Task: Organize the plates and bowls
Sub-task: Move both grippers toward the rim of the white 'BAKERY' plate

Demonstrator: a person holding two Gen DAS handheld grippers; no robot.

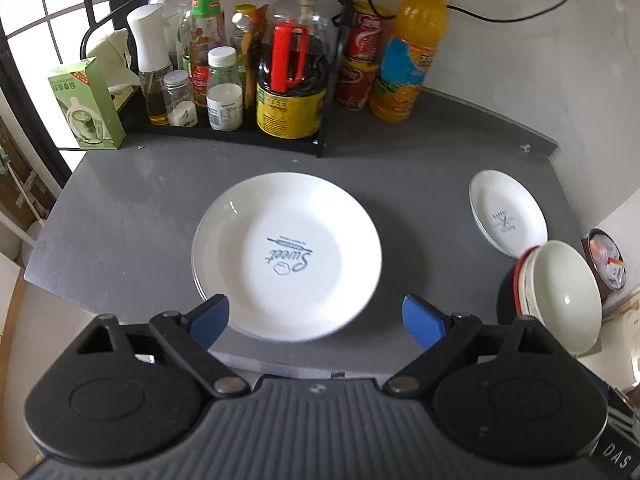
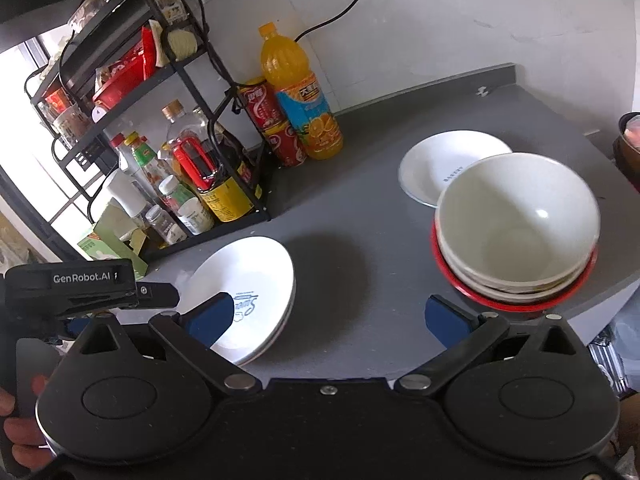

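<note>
While hovering over the counter [image 1: 120, 216], holding both tools wide open and empty: left tool [image 1: 316, 320] nearing stacked plates [image 1: 286, 256], right tool [image 2: 330, 320] beside bowls [image 2: 516, 220].

Large plate stack [image 1: 286, 256] at the counter's [image 1: 120, 208] front edge, mid-width. Small plates [image 1: 508, 212] near the right edge, further back. Bowl stack [image 2: 516, 224] at the front right corner, just before the small plates. Bottle rack [image 1: 224, 132] along the back edge, left; juice bottle [image 1: 412, 52] and cans [image 1: 360, 68] right of it.
</note>
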